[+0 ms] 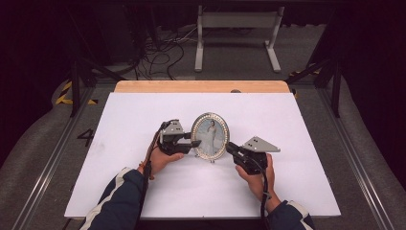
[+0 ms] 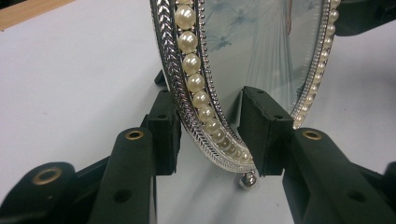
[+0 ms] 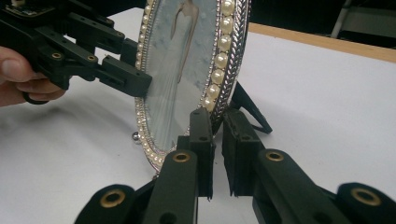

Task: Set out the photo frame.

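Note:
An oval silver picture frame (image 1: 210, 135) with a pearl rim stands upright in the middle of the white table (image 1: 134, 115). It holds a photo of a figure in a long pale dress. My left gripper (image 1: 195, 146) is shut on the frame's left edge: in the left gripper view (image 2: 212, 135) one pad is behind the rim (image 2: 196, 84) and one is against the glass. My right gripper (image 1: 229, 147) is shut on the lower right rim, whose pearl edge (image 3: 219, 70) rises from between its pads (image 3: 218, 140). The left gripper's front finger (image 3: 126, 74) touches the glass.
The frame's black easel leg (image 3: 250, 109) props it from behind, and a small silver ball foot (image 2: 247, 181) rests on the table. A wooden strip (image 1: 201, 86) runs along the table's far edge. Beyond it on the floor are a white metal stand (image 1: 237, 21) and loose cables (image 1: 163, 52).

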The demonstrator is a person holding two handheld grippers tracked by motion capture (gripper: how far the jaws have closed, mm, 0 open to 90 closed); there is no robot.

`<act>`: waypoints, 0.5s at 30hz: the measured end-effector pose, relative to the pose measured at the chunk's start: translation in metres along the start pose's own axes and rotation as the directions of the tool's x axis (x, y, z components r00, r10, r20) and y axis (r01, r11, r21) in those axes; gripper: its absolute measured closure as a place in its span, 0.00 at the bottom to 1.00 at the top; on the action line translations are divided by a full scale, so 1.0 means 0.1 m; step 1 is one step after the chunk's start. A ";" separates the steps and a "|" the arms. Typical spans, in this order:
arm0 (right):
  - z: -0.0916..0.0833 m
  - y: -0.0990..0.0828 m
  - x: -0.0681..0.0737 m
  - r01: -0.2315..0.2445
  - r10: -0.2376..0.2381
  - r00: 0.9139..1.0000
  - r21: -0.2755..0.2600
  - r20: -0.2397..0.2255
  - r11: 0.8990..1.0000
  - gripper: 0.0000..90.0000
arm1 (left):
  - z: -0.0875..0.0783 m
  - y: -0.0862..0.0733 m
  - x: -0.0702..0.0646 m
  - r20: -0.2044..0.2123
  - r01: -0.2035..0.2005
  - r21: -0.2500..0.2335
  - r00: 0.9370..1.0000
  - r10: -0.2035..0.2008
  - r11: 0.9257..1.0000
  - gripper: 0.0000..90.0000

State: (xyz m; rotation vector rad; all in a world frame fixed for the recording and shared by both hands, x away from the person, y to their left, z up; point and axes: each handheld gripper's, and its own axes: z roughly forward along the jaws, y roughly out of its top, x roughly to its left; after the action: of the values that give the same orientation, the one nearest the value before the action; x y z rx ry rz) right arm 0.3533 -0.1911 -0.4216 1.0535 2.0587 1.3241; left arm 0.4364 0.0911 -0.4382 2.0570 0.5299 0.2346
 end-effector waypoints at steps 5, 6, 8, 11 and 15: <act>0.03 0.01 -0.04 -0.010 0.010 1.000 0.005 0.008 1.000 0.92 | -0.04 -0.01 -0.05 -0.016 -0.015 0.012 1.000 0.015 1.000 0.69; 0.03 0.01 -0.04 -0.010 0.010 1.000 0.005 0.008 1.000 0.92 | -0.04 -0.01 -0.05 -0.016 -0.015 0.012 1.000 0.015 1.000 0.69; 0.04 0.02 -0.06 -0.014 0.014 1.000 0.009 0.010 1.000 0.92 | -0.05 -0.02 -0.08 -0.019 -0.023 0.014 1.000 0.023 1.000 0.69; 0.06 0.02 -0.08 -0.016 0.016 1.000 0.011 0.014 1.000 0.92 | -0.06 -0.02 -0.10 -0.019 -0.019 0.013 1.000 0.019 1.000 0.70; 0.07 0.02 -0.11 -0.013 0.012 1.000 0.011 0.012 1.000 0.92 | -0.05 -0.02 -0.12 -0.016 -0.004 0.009 1.000 0.004 1.000 0.71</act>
State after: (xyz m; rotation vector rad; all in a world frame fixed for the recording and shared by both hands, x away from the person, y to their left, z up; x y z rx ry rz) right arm 0.3654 -0.1954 -0.4226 1.0783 2.0569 1.3109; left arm 0.4232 0.0906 -0.4366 2.0667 0.5376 0.2511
